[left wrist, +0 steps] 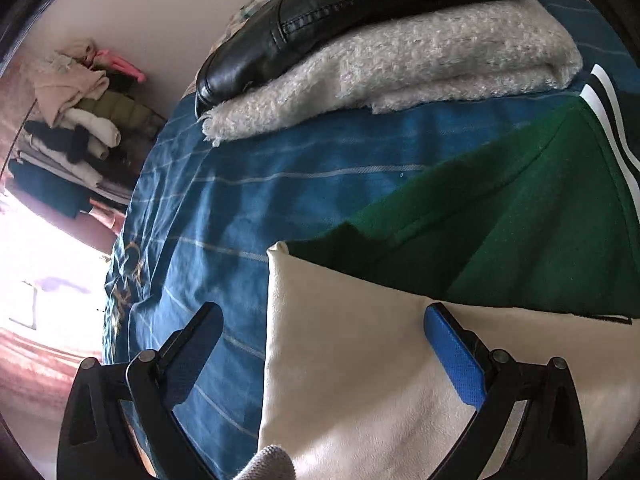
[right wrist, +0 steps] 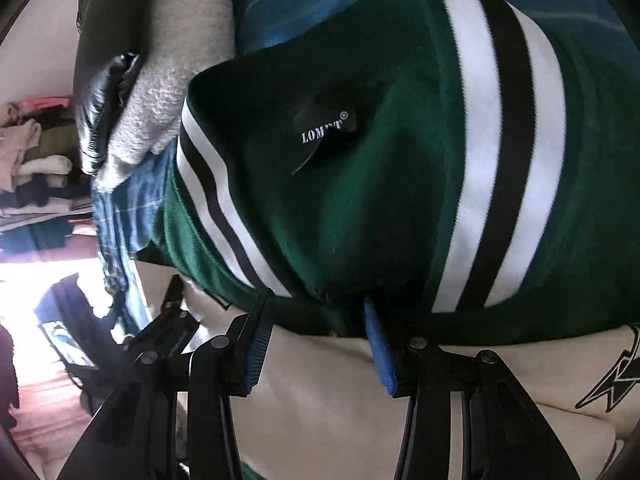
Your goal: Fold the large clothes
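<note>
- green jacket (right wrist: 360,208) with cream sleeves (left wrist: 360,380) lies on the blue striped bedcover (left wrist: 248,200); white and black bands (right wrist: 504,160) run across its ribbed edges, and a black label (right wrist: 324,130) sits inside the collar.
- left gripper (left wrist: 324,344) hovers with its jaws spread wide, one finger over the bedcover, the other over the cream sleeve; nothing is between them.
- right gripper (right wrist: 316,332) is at the green hem where it meets the cream panel; the jaws are partly open with the fabric edge right at the fingertips, and i cannot tell if they actually pinch it.
- a star print (right wrist: 616,372) shows on the cream part at the right gripper's side.
- just beyond the jacket, a folded grey fuzzy garment (left wrist: 400,64) rests on the bed with a black leather garment (left wrist: 320,12) stacked on top; this pile sits close to the jacket's collar end.
- off the bed, near the wall, a heap of mixed clothes (left wrist: 76,120) is piled up, well apart from the jacket.
- bright window glare (left wrist: 48,264) washes out the floor side.
</note>
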Demonstrator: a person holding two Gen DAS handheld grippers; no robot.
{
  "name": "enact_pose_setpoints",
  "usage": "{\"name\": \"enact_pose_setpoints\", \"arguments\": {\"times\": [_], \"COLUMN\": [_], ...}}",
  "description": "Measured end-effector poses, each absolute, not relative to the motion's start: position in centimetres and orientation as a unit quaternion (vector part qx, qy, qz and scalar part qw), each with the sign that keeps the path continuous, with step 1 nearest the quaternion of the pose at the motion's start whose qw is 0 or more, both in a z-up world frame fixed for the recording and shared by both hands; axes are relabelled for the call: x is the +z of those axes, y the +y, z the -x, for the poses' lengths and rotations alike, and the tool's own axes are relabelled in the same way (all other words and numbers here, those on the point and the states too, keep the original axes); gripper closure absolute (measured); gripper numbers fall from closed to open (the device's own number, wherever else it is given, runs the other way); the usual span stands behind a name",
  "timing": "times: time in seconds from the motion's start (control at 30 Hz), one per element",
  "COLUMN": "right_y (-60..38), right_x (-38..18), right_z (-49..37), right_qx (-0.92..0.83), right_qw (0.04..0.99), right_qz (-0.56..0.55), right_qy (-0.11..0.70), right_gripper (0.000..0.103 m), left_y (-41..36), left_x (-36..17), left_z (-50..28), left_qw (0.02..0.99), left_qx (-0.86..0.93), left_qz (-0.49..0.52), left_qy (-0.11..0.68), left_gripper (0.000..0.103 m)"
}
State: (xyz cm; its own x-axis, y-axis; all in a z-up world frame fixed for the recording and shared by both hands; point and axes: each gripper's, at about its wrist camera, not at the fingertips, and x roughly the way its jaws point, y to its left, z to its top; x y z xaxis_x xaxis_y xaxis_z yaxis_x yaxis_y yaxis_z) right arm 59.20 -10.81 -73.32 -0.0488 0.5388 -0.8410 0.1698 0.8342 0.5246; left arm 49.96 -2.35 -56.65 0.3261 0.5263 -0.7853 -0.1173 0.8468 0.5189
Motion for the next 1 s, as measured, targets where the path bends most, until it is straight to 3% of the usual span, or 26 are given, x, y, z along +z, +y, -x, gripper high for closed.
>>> {"name": "enact_pose_setpoints", "arguments": {"times": [0.13,0.2,0.23,0.47,0.6,0.63,0.7,0.77,1.0], "right_y": [-7.6,-6.6,-6.5,-7.5,-7.8,-8.8,-11.3,-15.1,-15.9], "right_x": [-73.4,-73.4,-73.2,-68.1,-70.2,-70.2,-68.7,-66.5,-70.3], "right_z": [-59.4,-59.7,-59.6,-60.7,-63.3,-63.6,-63.7,-63.3,-61.4], "right_qx": [0.162,0.168,0.171,0.129,0.133,0.130,0.104,0.059,0.008], "right_qw": [0.652,0.661,0.663,0.738,0.682,0.670,0.681,0.700,0.656], "right_qz": [-0.172,-0.124,-0.116,-0.103,-0.131,-0.152,-0.185,-0.205,-0.169], "right_qy": [0.721,0.721,0.720,0.654,0.707,0.715,0.701,0.681,0.735], "right_gripper": [0.059,0.091,0.096,0.098,0.097,0.092,0.072,0.037,0.035], "left_y": [-2.0,-2.1,-1.9,-1.7,-2.3,-2.3,-2.6,-3.2,-6.9], "left_x": [-55.9,-55.3,-54.9,-51.6,-51.6,-51.5,-51.1,-50.7,-55.2], "left_z": [-49.8,-49.6,-49.5,-49.3,-49.6,-49.6,-49.4,-49.3,-50.8], "left_qw": [0.795,0.797,0.799,0.818,0.816,0.814,0.816,0.823,0.808], "left_qx": [0.199,0.201,0.200,0.192,0.190,0.190,0.187,0.183,0.174], "left_qz": [-0.174,-0.172,-0.170,-0.151,-0.171,-0.169,-0.162,-0.156,-0.180], "left_qy": [0.546,0.543,0.540,0.520,0.519,0.522,0.522,0.514,0.533], "left_gripper": [0.000,0.000,0.000,0.000,0.000,0.000,0.000,0.000,0.000]}}
